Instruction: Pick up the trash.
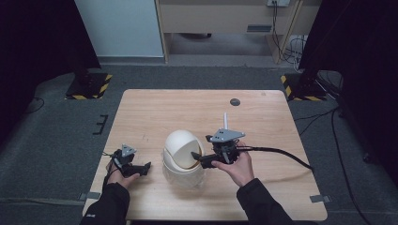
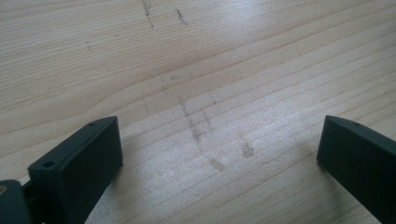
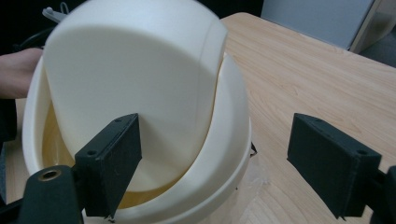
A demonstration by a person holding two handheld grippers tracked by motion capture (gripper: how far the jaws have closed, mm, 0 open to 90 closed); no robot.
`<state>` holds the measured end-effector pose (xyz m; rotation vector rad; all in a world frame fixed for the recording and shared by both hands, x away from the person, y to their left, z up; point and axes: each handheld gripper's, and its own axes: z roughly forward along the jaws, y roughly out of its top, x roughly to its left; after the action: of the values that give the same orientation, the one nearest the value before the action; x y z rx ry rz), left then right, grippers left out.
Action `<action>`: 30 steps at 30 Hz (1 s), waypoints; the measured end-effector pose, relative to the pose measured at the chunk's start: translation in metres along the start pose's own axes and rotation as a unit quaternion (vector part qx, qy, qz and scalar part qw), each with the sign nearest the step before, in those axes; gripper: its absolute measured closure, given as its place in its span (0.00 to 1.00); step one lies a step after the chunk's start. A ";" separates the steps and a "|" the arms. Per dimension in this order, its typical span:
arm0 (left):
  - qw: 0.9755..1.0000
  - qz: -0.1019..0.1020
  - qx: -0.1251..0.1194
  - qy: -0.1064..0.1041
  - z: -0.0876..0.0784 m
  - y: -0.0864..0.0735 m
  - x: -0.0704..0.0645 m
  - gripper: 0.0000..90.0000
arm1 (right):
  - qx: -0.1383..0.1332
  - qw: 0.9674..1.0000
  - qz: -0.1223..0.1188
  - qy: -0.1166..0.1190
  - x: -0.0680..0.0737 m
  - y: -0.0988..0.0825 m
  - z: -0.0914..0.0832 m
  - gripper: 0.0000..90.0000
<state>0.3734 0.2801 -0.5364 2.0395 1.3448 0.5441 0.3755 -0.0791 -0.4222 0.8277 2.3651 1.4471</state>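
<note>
right gripper (image 1: 199, 158) up against the cream swing-lid bin (image 1: 183, 159) near the front middle of the table (image 1: 155, 112), fingers (image 3: 109, 161) spread wide, one poked into the opening under the tilted lid flap (image 3: 135, 70), the other outside the rim. left gripper (image 1: 141, 168) low over bare wood just left of the bin, fingers (image 2: 81, 163) wide apart, gripping nothing.

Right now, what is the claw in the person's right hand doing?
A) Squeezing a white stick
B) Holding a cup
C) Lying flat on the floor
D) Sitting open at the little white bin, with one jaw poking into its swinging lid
D: the right claw is open at the white bin, one jaw pushed in at the tilted swing lid and the other outside the rim, gripping nothing.
</note>
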 end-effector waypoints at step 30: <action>1.000 0.000 0.000 0.000 0.000 0.000 0.000 0.00 | -0.024 0.998 0.029 -0.055 -0.045 -0.005 -0.044 0.25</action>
<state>0.3732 0.2799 -0.5364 2.0398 1.3457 0.5443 0.3886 -0.1395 -0.4095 0.9458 2.2346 1.4360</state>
